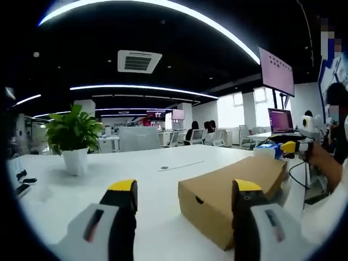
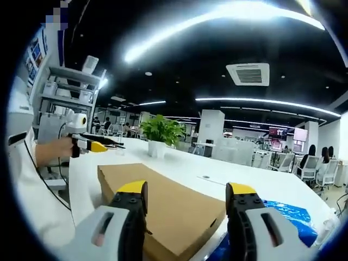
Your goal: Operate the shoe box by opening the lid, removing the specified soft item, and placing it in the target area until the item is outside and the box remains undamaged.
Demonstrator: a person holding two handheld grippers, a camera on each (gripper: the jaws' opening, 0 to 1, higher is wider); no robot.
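Shoe box [image 1: 231, 204] lid should be lifted evenly: both tongs, left [image 1: 186, 198] and right [image 2: 186, 200], gape empty above the closed cardboard box on the white bench [image 1: 136, 174], so I'd hook opposite lid edges gently, raising straight to spare the corners.

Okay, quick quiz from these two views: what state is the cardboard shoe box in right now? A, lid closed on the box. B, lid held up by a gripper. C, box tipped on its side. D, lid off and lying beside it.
A: the shoe box sits flat on the white table with its lid down, and the right gripper view shows the same unbroken brown top.
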